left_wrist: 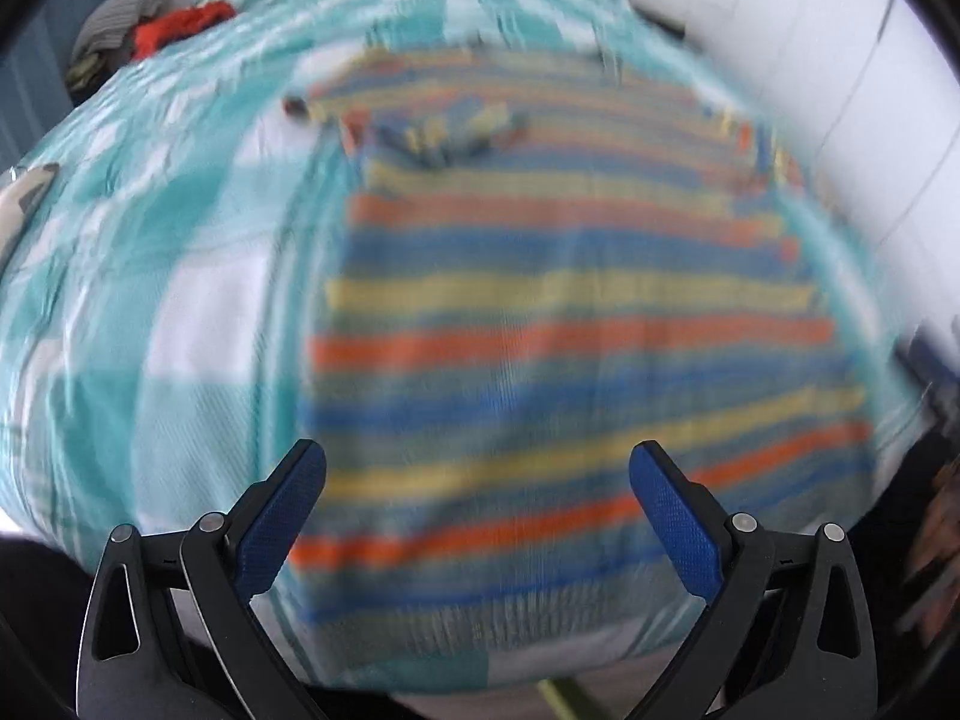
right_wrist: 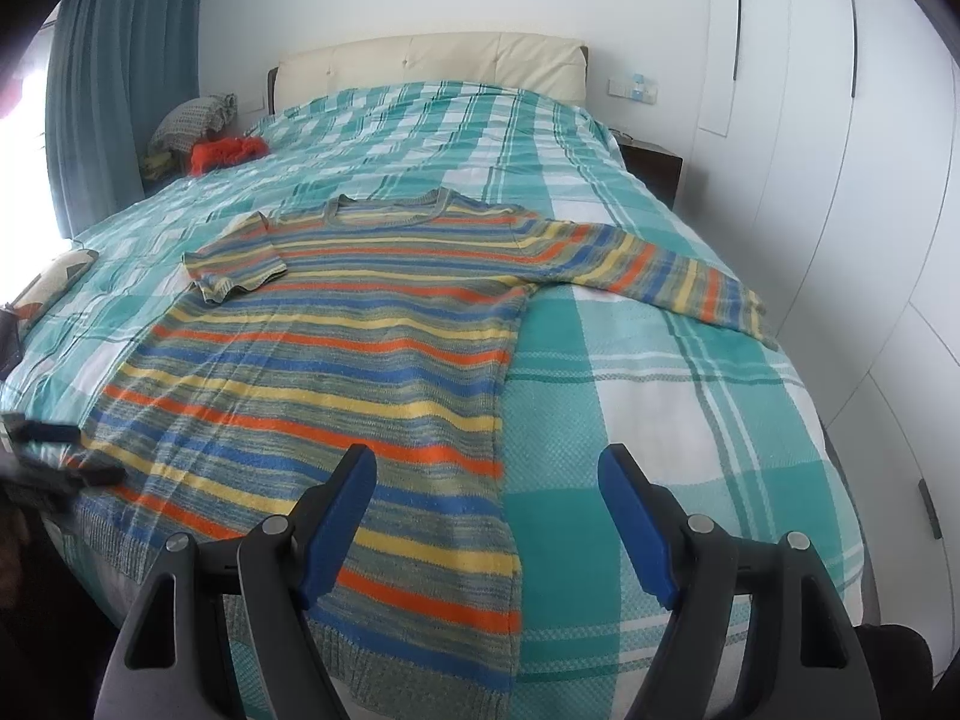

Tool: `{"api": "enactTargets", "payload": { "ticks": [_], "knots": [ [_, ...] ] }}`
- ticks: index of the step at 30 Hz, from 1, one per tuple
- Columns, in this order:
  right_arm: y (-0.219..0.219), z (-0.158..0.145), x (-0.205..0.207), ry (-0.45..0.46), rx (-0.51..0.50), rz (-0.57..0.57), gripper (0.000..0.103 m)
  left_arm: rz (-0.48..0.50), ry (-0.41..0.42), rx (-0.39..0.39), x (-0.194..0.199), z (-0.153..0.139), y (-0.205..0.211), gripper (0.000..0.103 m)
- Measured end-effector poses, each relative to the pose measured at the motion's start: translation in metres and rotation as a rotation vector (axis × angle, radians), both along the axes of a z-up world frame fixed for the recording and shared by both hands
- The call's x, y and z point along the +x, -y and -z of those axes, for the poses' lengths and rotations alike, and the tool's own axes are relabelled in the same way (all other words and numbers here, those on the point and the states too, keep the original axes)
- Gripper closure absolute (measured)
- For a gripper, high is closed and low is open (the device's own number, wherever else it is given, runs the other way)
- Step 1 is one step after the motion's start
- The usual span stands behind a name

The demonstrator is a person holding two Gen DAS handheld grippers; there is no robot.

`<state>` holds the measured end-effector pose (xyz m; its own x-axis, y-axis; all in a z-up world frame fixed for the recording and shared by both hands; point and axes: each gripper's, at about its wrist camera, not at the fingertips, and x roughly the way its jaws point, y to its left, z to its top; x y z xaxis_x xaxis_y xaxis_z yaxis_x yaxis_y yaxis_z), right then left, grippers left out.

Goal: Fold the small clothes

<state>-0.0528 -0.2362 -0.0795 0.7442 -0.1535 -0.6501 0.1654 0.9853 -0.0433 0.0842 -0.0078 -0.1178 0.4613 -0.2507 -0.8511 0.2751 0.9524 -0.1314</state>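
Note:
A striped knit sweater (right_wrist: 360, 336) in orange, yellow, blue and grey-green lies flat on the bed, hem toward me. Its left sleeve (right_wrist: 240, 264) is folded in over the chest; its right sleeve (right_wrist: 672, 276) lies stretched out to the right. In the blurred left wrist view the sweater (left_wrist: 552, 324) fills the middle. My left gripper (left_wrist: 477, 468) is open and empty above the lower body of the sweater. My right gripper (right_wrist: 486, 474) is open and empty above the sweater's right side seam near the hem. The left gripper's fingers (right_wrist: 54, 450) show at the sweater's left edge.
The bed carries a teal and white checked cover (right_wrist: 660, 420). A red garment (right_wrist: 225, 153) and a grey bundle (right_wrist: 192, 120) lie at the far left by the headboard (right_wrist: 432, 60). White wardrobe doors (right_wrist: 840, 120) run along the right. A curtain (right_wrist: 120, 90) hangs at the left.

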Motion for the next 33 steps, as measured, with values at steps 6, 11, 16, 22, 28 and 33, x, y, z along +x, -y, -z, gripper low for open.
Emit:
{"api": "enactTargets", "payload": {
  "ticks": [6,11,16,22,28,33],
  "knots": [
    [0.002,0.002,0.006,-0.004,0.035,-0.022,0.027,0.155,0.102,0.128,0.098,-0.039,0.025,0.002],
    [0.003,0.002,0.005,-0.006,0.059,-0.028,0.027,0.316,0.07,0.37,0.164,0.005,0.074,0.019],
    [0.002,0.005,0.005,-0.024,0.065,-0.028,0.027,0.241,-0.019,0.342,0.204,0.035,0.068,0.097],
    [0.006,0.005,0.004,-0.021,0.08,-0.026,0.027,-0.276,0.015,-0.078,0.226,-0.027,-0.106,0.098],
    [0.004,0.011,0.01,-0.044,0.108,-0.044,0.027,-0.673,-0.096,-0.152,0.222,0.003,-0.263,0.099],
    [-0.007,0.013,0.01,-0.054,0.069,-0.068,0.027,-0.662,-0.127,-0.125,0.215,0.025,-0.258,0.1]
  ]
}}
